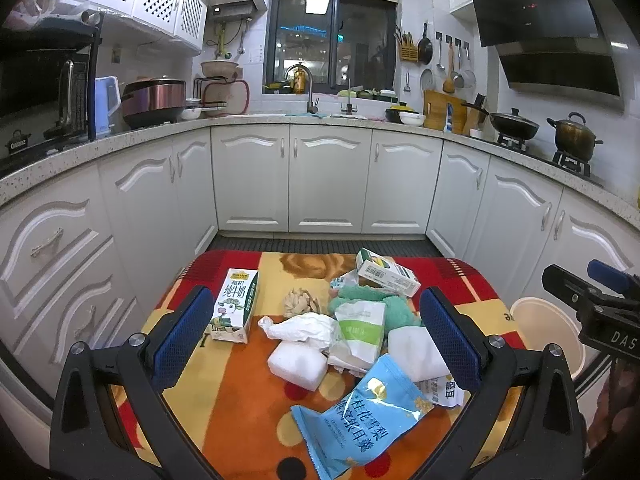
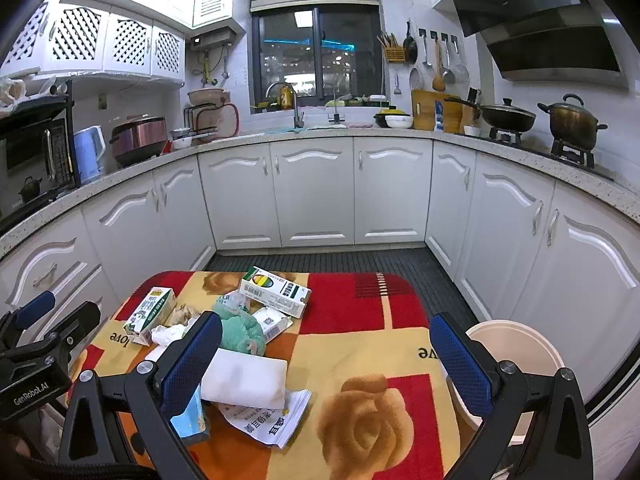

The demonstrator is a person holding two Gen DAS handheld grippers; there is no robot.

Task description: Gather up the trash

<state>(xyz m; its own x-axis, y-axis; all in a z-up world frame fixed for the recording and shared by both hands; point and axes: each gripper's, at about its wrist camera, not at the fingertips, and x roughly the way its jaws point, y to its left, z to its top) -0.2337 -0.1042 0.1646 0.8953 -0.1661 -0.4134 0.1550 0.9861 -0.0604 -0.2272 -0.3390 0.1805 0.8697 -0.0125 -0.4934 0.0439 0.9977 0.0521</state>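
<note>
In the left wrist view the left gripper point(image 1: 316, 344) fills the lower frame, its blue-padded fingers spread wide with nothing between them but the trash lying on the table point(image 1: 240, 412), which is covered by a red, orange and yellow cloth. Nearest, at lower centre, a blue snack wrapper point(image 1: 360, 416) lies flat, its long axis slanting from lower left to upper right. Just above it sit two white foam blocks point(image 1: 296, 364), one left and one right point(image 1: 416, 354), with a crumpled white tissue point(image 1: 304, 328) and a white-and-green pouch point(image 1: 362, 330) between them. Farther up, a milk carton point(image 1: 234, 306) stands at centre left, tilted slightly, its top pointing up-frame. A green cloth point(image 1: 360, 296) lies behind the pouch, and a second carton point(image 1: 386, 272) rests on its side on the pile, long axis running left to right.

In the right wrist view the right gripper point(image 2: 326, 364) is likewise wide apart and empty. A cream bin point(image 2: 520, 344) stands at the lower right, just beside the table's edge.
</note>
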